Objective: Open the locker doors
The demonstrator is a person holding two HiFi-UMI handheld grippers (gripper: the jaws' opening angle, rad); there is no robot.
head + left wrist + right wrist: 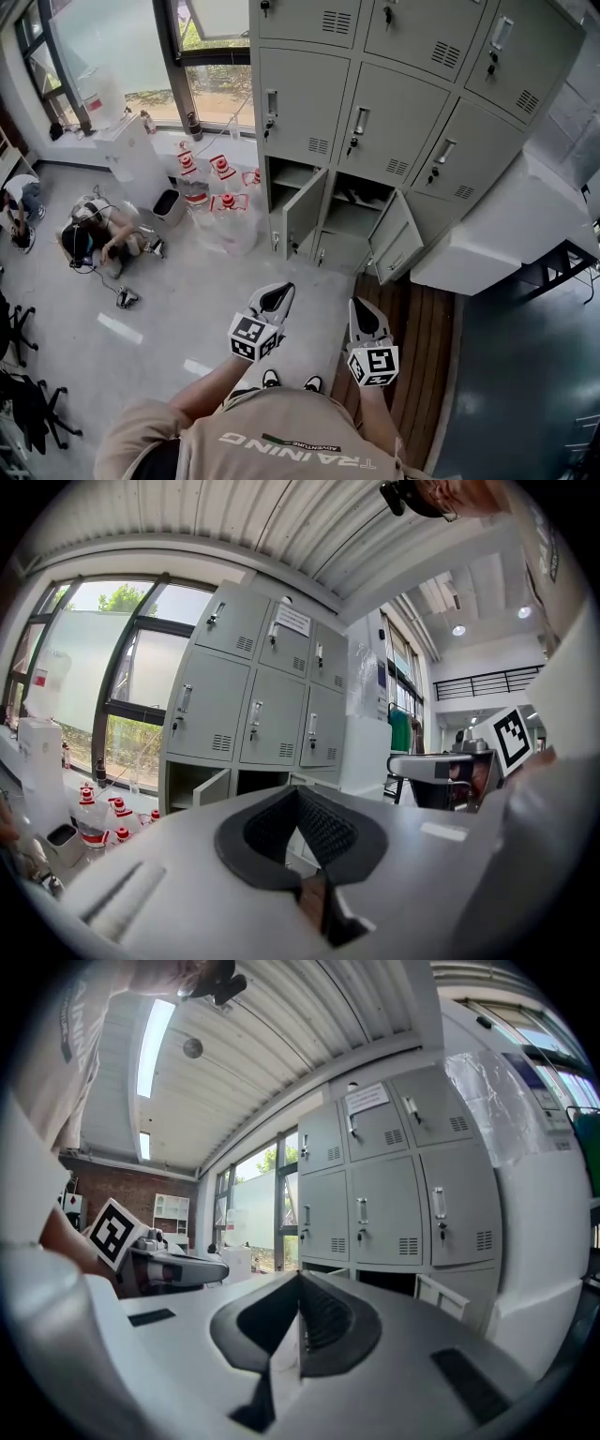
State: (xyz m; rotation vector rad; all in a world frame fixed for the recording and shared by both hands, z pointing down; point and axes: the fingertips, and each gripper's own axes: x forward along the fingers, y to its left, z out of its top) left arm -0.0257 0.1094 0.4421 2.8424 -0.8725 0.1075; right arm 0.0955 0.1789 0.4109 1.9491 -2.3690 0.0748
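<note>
Along bottom row, locker doors (pixel 305 214) ajar

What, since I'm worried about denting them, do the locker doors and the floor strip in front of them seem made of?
Locker doors: likely painted sheet metal, pale grey, satin. The signs are the punched vent slots and the thin folded edge of the open door. Floor strip: dark brown wood planks, judging by the parallel board seams; could be laminate.

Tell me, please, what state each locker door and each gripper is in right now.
Top-row locker doors, shut.
Middle-row locker doors, shut.
Lower left door, swung open.
Lower door to its right, swung open.
Left gripper, jaws together, empty.
Right gripper, jaws together, empty.
</note>
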